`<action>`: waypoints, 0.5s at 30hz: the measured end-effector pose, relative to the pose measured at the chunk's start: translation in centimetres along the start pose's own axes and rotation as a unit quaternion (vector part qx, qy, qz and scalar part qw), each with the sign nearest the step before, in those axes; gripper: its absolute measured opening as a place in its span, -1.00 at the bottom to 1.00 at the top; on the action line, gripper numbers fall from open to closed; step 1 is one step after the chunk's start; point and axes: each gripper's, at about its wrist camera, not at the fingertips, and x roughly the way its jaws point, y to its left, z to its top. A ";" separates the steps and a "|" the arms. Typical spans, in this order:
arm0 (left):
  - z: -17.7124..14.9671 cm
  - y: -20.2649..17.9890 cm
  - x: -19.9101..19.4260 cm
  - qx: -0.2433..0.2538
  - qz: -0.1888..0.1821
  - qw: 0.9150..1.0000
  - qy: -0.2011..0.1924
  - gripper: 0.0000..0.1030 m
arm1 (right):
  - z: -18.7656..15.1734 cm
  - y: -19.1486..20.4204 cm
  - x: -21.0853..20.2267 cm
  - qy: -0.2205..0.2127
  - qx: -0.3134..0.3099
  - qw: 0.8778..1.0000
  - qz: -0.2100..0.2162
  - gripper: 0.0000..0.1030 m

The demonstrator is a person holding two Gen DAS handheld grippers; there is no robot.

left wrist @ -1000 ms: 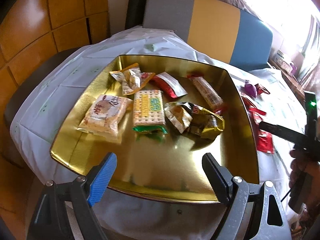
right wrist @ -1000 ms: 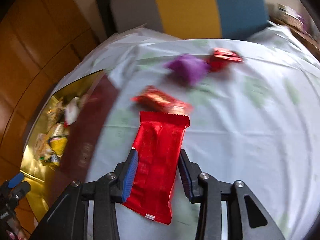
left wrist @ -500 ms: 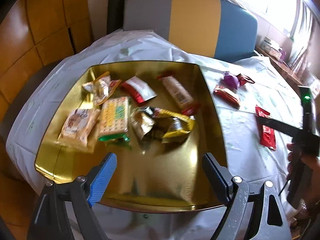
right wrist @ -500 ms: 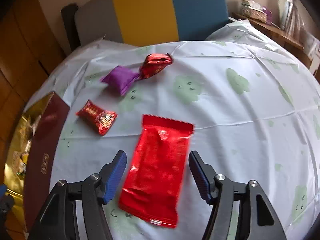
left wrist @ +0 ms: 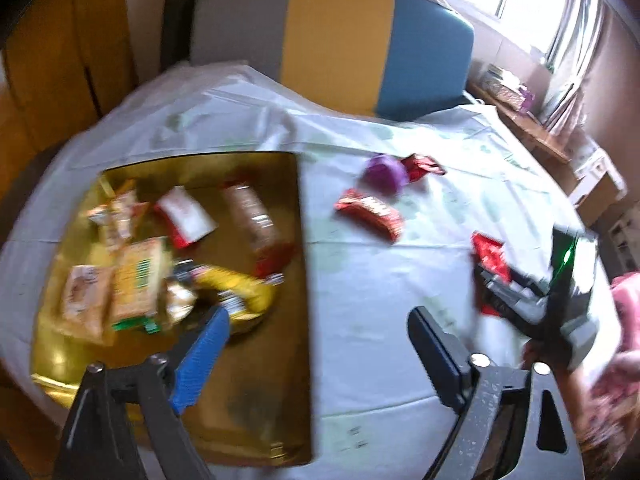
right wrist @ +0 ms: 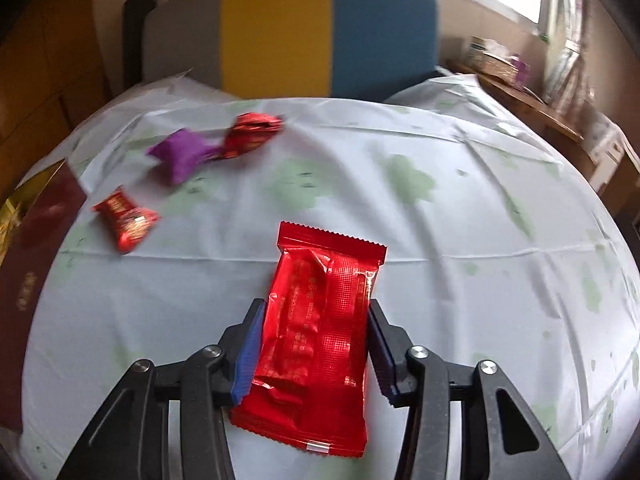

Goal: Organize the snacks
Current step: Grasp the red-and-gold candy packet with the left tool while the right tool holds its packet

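My right gripper [right wrist: 314, 346] is shut on a long red snack packet [right wrist: 320, 332] at the table surface; the packet also shows in the left wrist view [left wrist: 489, 257]. A small red candy [right wrist: 126, 220], a purple pouch [right wrist: 182, 154] and a red twisted wrapper [right wrist: 250, 138] lie on the white cloth to the far left. My left gripper [left wrist: 318, 356] is open and empty, over the right edge of the gold tray [left wrist: 260, 396]. The tray holds several snack packets [left wrist: 138, 278].
A grey, yellow and blue chair back [left wrist: 332, 44] stands behind the table. A dark red box side [right wrist: 28, 280] of the tray is at the left in the right wrist view. A wooden shelf with items [right wrist: 516, 80] is at the far right.
My right gripper has closed on the long red packet, which it had straddled open half a second ago. My left gripper has swung right, so the tray now sits at the left.
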 end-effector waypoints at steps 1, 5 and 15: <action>0.5 -0.5 0.2 -0.002 -0.006 1.000 0.001 0.85 | -0.2 -0.6 0.0 -0.005 0.015 1.000 0.011 -0.04; 3.5 -3.1 2.5 -0.011 -0.019 1.000 0.013 0.86 | -0.5 -0.5 -0.1 -0.017 0.016 1.000 0.009 -0.03; 7.4 -5.7 11.6 -0.045 0.004 0.996 0.072 0.56 | -0.9 -0.7 -0.1 -0.029 0.024 0.999 0.018 -0.02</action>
